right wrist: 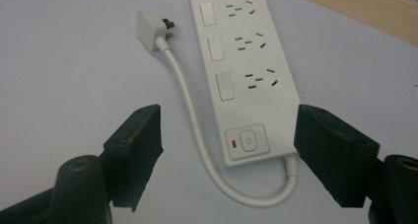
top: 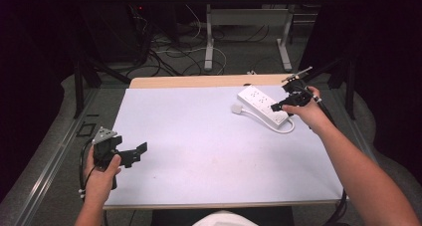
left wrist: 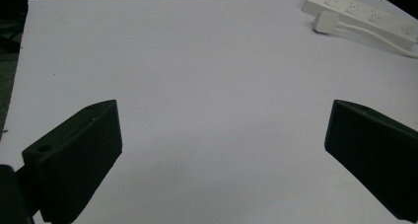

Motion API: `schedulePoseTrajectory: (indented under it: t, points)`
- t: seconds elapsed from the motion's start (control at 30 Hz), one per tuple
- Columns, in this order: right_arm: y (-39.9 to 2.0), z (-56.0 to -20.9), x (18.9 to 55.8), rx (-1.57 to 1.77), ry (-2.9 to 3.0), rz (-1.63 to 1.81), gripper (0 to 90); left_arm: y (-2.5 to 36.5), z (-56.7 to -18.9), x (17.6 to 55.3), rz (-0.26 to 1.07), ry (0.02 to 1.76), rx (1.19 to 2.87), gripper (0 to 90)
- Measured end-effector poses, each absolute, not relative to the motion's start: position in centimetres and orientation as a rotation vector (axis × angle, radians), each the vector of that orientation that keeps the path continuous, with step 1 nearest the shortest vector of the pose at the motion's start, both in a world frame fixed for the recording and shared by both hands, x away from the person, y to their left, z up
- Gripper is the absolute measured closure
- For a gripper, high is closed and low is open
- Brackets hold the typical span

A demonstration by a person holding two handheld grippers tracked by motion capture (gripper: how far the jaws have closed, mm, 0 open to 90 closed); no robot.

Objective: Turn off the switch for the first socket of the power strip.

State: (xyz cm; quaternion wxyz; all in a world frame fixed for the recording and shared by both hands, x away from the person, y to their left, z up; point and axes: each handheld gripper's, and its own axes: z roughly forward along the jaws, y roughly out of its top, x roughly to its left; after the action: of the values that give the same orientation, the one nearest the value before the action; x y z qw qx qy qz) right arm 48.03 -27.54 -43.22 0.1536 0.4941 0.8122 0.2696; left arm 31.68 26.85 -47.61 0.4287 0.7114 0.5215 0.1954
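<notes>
One white plastic power strip (right wrist: 246, 71) at far right of the desk (top: 199, 151): three socket sets, three white rocker switches, one power button (right wrist: 248, 141), one white plug (right wrist: 150, 29), one cable (right wrist: 190, 100).

White sheet (top: 199, 136) covers a light wooden table (top: 199, 81); behind it there's another desk's grey legs (top: 209, 42) and cables tangled (top: 169, 56) on the floor.

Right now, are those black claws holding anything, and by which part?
Nothing is held. The right gripper stands open around the switch end of the white power strip, pads not touching. The left gripper is open over the table.
</notes>
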Motion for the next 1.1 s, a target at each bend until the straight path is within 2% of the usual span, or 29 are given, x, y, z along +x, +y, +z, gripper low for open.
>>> schedulePoseTrajectory:
  t: [0.33, 0.87, 0.93, 1.1]
  points:
    - [-27.4, -43.9, 49.1, 1.437, 2.325, 0.773, 39.3, 26.9, -47.7, 31.7, 0.492, 1.302, 1.772, 0.8]
    - [-27.0, -45.4, 51.0, 1.571, 2.233, 0.816, 42.1, 27.0, -47.7, 31.7, 0.493, 1.302, 1.772, 0.8]
    - [-27.0, -45.5, 51.3, 1.576, 2.219, 0.834, 46.3, 27.0, -47.7, 31.7, 0.492, 1.303, 1.771, 0.8]
    - [-26.9, -46.0, 51.8, 1.616, 2.189, 0.862, 48.7, 27.0, -47.6, 31.7, 0.491, 1.306, 1.769, 0.8]
